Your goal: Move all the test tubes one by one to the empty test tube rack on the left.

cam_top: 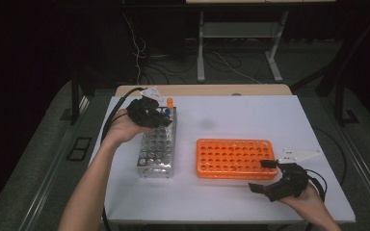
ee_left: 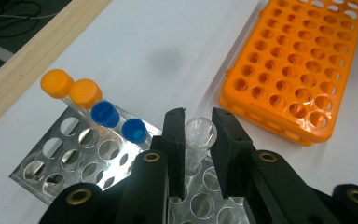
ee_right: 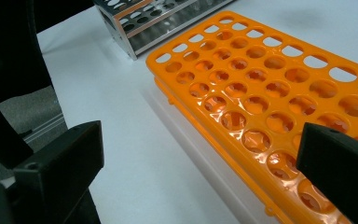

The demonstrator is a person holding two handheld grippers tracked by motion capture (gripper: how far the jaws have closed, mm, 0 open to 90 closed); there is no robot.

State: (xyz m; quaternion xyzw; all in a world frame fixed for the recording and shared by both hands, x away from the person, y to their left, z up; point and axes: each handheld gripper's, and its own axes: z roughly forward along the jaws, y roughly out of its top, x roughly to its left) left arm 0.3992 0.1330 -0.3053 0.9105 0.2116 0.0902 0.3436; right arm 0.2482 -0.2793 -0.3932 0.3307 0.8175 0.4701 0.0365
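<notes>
My left gripper is shut on a clear uncapped tube that stands upright in a metal rack. From above, this gripper hangs over the far end of the metal rack. Two orange-capped tubes and two blue-capped tubes stand in the rack's end rows. My right gripper is open at the near right corner of the empty orange rack. In the right gripper view its jaws stand wide apart, one over the white table and one over the orange rack.
Both racks lie side by side on a white table top, the metal one at the left. A wooden strip runs along the far edge. Bare table lies beyond the orange rack and along the front edge.
</notes>
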